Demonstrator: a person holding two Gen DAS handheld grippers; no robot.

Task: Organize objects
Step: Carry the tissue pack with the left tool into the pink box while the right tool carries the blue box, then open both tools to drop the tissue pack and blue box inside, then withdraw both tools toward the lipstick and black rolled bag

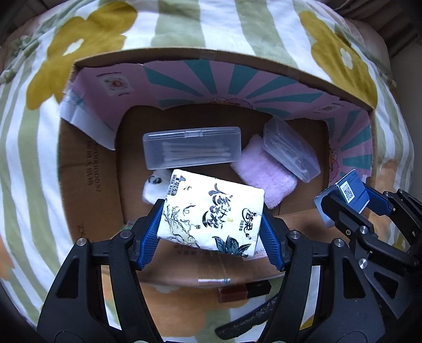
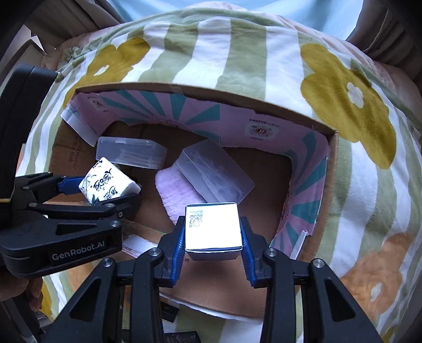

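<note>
My left gripper (image 1: 211,224) is shut on a white tissue pack (image 1: 211,213) with black and green print, held over the open cardboard box (image 1: 184,56). The right gripper (image 2: 213,232) is shut on a small white-and-blue carton (image 2: 213,228) with a QR code, over the box's near right part. In the left wrist view the right gripper (image 1: 350,203) and its carton (image 1: 350,191) show at the right. In the right wrist view the left gripper (image 2: 105,190) with the tissue pack (image 2: 108,188) shows at the left. Both grippers point down into the box.
Inside the box lie a clear case of cotton swabs (image 1: 192,151), a second clear case (image 1: 290,149) resting on a pink fluffy cloth (image 1: 266,179), and a white plush item (image 1: 155,187). The box sits on a green-striped flowered blanket (image 1: 237,23). A dark object (image 1: 245,291) lies before the box.
</note>
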